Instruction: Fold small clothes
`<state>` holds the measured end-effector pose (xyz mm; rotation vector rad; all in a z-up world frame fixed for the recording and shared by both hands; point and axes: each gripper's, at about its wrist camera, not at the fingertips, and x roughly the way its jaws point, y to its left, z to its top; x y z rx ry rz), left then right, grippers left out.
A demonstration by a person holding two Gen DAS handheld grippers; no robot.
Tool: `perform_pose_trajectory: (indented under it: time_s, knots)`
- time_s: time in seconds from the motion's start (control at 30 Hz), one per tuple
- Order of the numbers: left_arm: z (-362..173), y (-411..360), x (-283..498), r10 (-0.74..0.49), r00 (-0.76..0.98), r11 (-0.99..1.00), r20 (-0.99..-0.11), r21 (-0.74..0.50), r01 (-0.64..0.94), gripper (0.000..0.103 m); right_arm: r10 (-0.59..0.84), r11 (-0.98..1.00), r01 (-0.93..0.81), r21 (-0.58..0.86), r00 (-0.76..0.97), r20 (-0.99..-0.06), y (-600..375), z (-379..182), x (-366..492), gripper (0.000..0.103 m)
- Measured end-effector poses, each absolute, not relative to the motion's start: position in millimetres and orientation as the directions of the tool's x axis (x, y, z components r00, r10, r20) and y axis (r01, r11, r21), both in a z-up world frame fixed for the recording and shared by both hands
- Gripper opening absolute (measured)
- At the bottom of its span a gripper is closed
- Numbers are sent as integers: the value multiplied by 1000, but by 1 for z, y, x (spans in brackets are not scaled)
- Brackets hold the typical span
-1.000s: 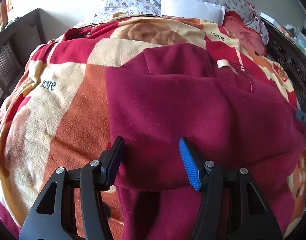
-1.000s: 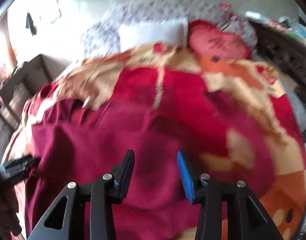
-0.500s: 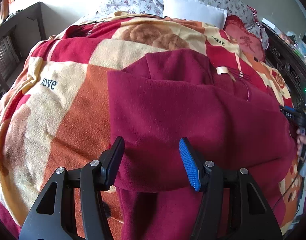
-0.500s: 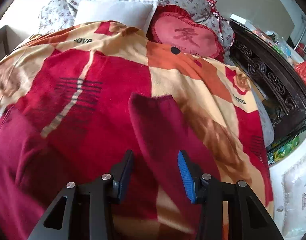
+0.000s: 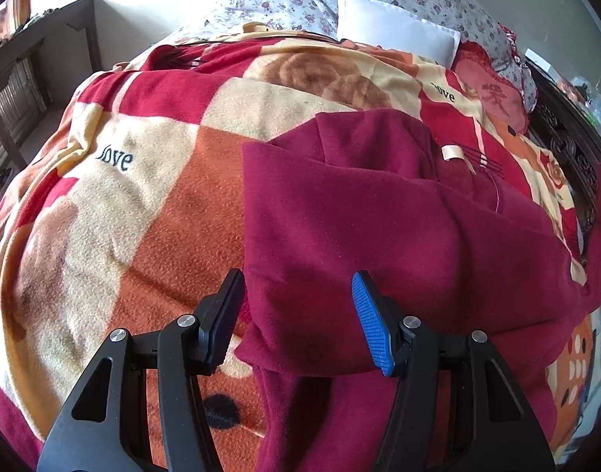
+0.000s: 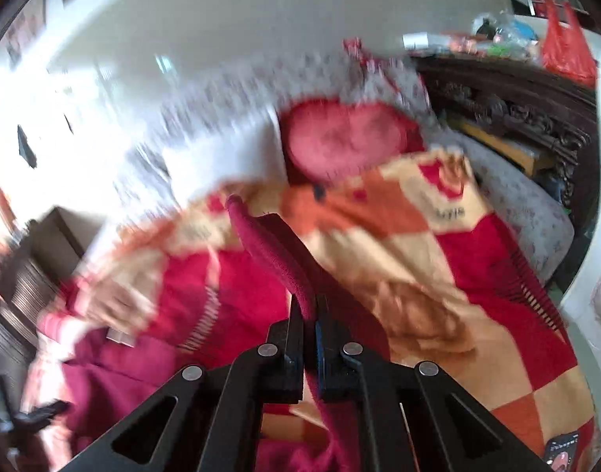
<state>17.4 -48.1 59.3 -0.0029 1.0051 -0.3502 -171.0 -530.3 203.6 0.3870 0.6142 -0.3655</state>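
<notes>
Currently my right gripper point(image 6: 309, 338) jaws clamp the dark-red fleece garment point(image 5: 379, 220); left gripper point(image 5: 298, 314) jaws apart; thin pinch may slip.

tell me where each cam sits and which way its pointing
Left wrist view: rides the left gripper, low over the bed, facing the white pillow at the head; its open fingers straddle the maroon garment on the patterned blanket.
Right wrist view: rides the right gripper, lifted and motion-blurred, facing the heart cushion; its fingers are shut on a strip of the maroon garment.
Shared: the garment, blanket, white pillow and heart cushion appear in both.
</notes>
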Motion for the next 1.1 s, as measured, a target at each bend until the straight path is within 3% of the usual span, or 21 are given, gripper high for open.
perform_pose_trajectory:
  time_s: [0.17,0.27,0.37,0.47,0.63,0.8,0.97,1.0,1.1]
  knots:
    - [72,-47,10,-302,501,941,-811,-169,294,57,-104,879,297,373,883,-459,-520,259,-217,4]
    - [82,-46,5,-312,515,938,-799,-173,301,57,47,905,107,413,937,-345,-496,289,-230,4]
    - [93,-41,0,-318,531,937,-785,-173,305,57,242,911,-124,394,933,-266,-459,313,-231,4]
    - [105,-33,0,-321,553,937,-769,-174,302,57,416,885,-327,332,875,-247,-414,330,-225,4]
    - [128,2,7,-315,606,947,-730,-206,245,57,645,764,-587,267,695,-317,-327,340,-176,4]
    - [138,53,12,-268,660,962,-702,-230,146,57,743,646,-687,332,467,-479,-245,289,-81,4]
    - [122,68,20,-243,634,969,-734,-216,121,57,675,704,-568,427,347,-651,-202,184,15,7]
    - [119,65,20,-260,622,965,-738,-228,133,57,622,757,-500,420,358,-696,-198,161,37,13]
    - [112,54,21,-306,604,952,-736,-246,183,57,543,836,-358,416,435,-718,-214,140,56,33]
